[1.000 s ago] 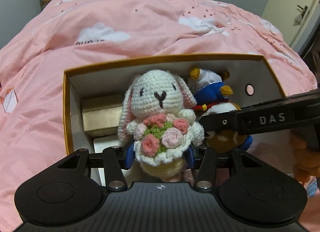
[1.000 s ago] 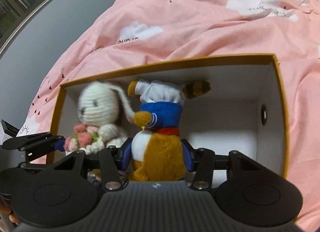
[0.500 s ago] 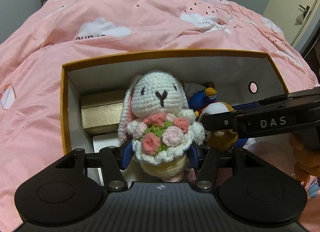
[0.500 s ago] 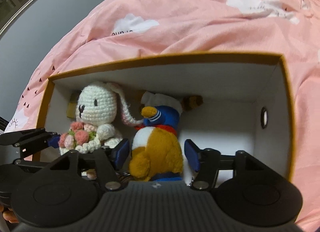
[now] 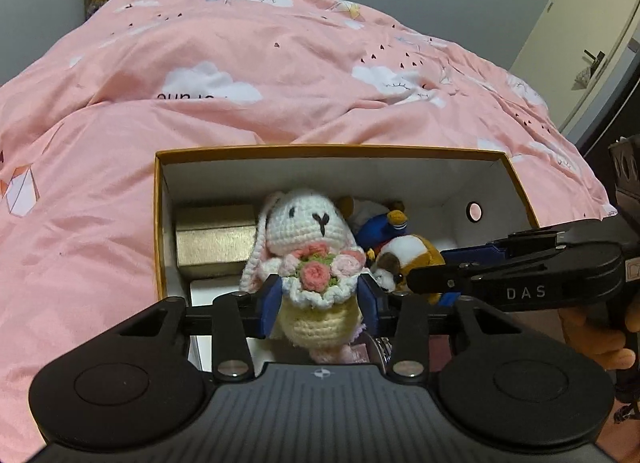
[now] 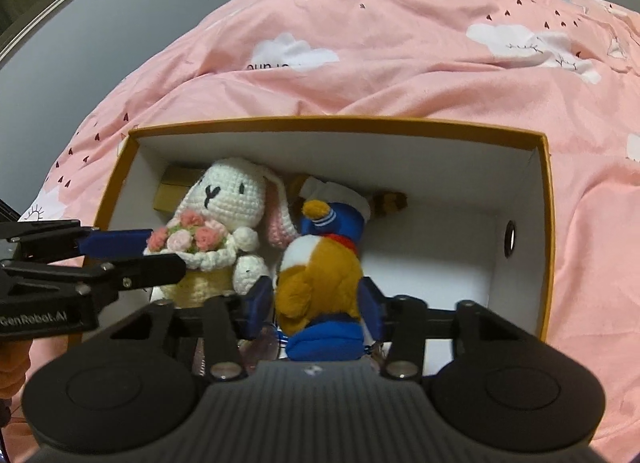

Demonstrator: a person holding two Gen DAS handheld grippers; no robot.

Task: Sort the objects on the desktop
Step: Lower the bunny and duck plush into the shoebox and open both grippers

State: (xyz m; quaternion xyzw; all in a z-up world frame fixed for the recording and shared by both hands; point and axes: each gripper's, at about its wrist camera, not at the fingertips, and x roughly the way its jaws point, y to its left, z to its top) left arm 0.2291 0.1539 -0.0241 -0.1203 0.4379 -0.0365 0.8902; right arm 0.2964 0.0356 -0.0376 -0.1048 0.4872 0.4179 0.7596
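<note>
While both claws close in, one soft toy between each pair of pads, inside the box (image 6: 540, 231) on the bed.
Left claw (image 5: 319, 301) closing around the upright crochet rabbit (image 5: 308, 259); right claw (image 6: 316, 301) closing around the plush duck (image 6: 320, 275) just beside it, long axis leaning away. Firm contact: cannot tell. Gold carton (image 5: 216, 239) clear only from the left; empty right end only from the right.

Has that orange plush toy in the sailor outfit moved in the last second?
Yes. The orange plush toy stood upright before; now it has tipped back toward the far wall of the box, between the closing right gripper.
</note>
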